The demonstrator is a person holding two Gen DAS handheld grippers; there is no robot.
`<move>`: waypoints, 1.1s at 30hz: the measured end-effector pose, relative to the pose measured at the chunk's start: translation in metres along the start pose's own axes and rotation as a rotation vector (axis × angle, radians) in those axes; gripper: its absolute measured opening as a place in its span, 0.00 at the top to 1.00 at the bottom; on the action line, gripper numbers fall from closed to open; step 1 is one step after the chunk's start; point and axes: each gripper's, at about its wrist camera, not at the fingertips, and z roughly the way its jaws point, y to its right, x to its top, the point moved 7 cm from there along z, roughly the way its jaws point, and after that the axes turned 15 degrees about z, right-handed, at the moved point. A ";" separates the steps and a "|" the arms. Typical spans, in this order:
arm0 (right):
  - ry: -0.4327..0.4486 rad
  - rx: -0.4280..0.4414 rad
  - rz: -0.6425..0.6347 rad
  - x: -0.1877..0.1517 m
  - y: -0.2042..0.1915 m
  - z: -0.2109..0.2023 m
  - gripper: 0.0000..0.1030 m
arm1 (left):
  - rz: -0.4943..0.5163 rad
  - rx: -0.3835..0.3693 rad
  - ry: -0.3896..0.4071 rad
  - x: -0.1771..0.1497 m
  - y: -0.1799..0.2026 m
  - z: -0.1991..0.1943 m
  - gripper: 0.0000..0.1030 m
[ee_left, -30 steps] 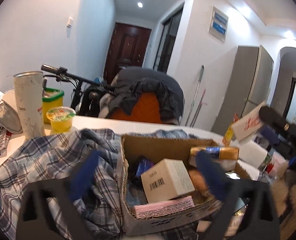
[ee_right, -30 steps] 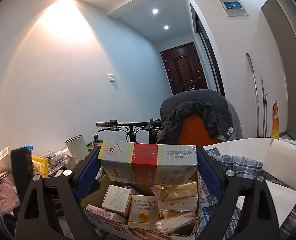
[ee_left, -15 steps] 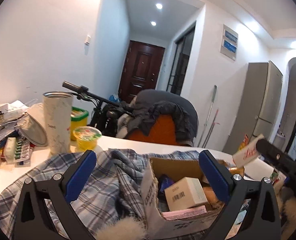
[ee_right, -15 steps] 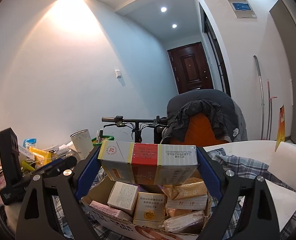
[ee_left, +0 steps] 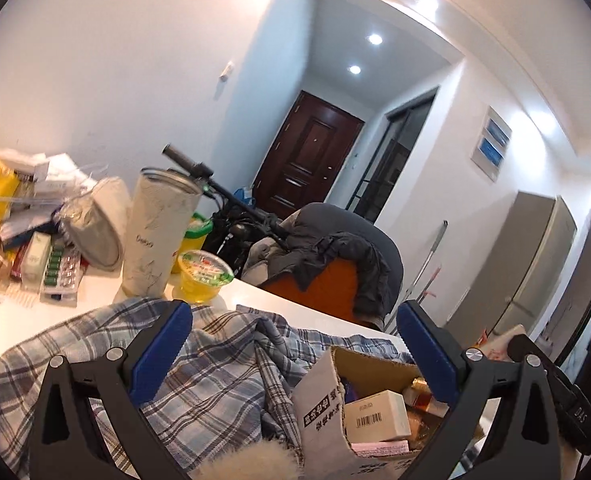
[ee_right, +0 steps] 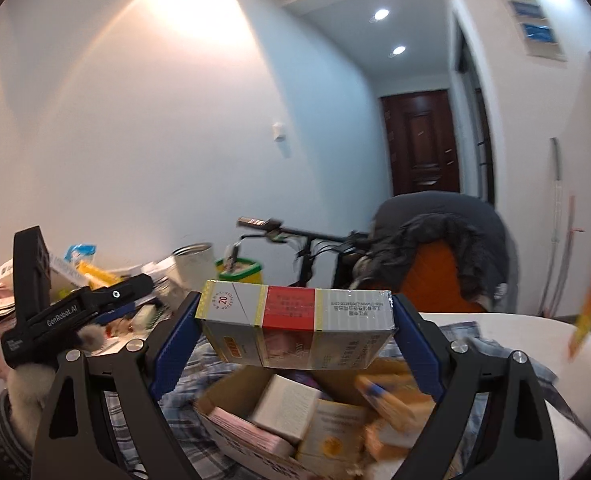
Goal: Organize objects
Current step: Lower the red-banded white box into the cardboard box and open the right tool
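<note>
My right gripper [ee_right: 295, 332] is shut on a long white, red and grey carton [ee_right: 295, 330], held level above an open cardboard box [ee_right: 231, 434] full of small packages. The box also shows in the left wrist view [ee_left: 319, 400], lying on a blue plaid shirt [ee_left: 199, 376]. My left gripper [ee_left: 293, 344] is open and empty, raised above the shirt left of the box. The left gripper body shows at the left of the right wrist view [ee_right: 67, 316]. The right gripper body shows at the right edge of the left wrist view [ee_left: 555, 388].
A white tumbler [ee_left: 155, 232], a yellow jelly cup [ee_left: 203, 276], a green-rimmed tub [ee_left: 193, 236] and a heap of boxes and blister packs [ee_left: 51, 264] stand at the table's left. A chair with a dark jacket [ee_left: 335, 264] and a bicycle [ee_left: 231, 204] stand behind the table.
My left gripper has lifted and swung left, away from the box, toward the tumbler side. My right gripper keeps the carton over the box and has shifted slightly.
</note>
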 end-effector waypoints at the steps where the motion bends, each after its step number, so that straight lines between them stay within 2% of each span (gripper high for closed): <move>1: -0.037 -0.025 0.014 0.002 0.001 0.012 0.13 | -0.017 0.002 -0.004 0.000 -0.004 0.001 0.00; 5: -0.197 -0.123 0.135 -0.003 0.011 0.060 0.13 | -0.056 0.015 -0.011 -0.002 -0.015 0.003 0.00; 7: -0.256 -0.200 0.166 -0.009 0.017 0.080 0.13 | -0.064 0.028 -0.010 -0.002 -0.019 0.002 0.00; 12: -0.316 -0.309 0.191 -0.020 0.026 0.101 0.13 | -0.058 0.041 -0.005 -0.002 -0.019 0.001 0.00; 18: -0.329 -0.385 0.179 -0.026 0.032 0.116 0.12 | -0.058 0.015 -0.001 0.000 -0.015 0.000 0.00; 26: -0.334 -0.402 0.134 -0.025 0.029 0.123 0.04 | -0.056 0.016 -0.006 -0.001 -0.014 0.000 0.00; 33: -0.214 -0.368 0.070 0.007 0.017 0.084 0.04 | -0.054 0.012 -0.007 -0.001 -0.014 0.001 0.00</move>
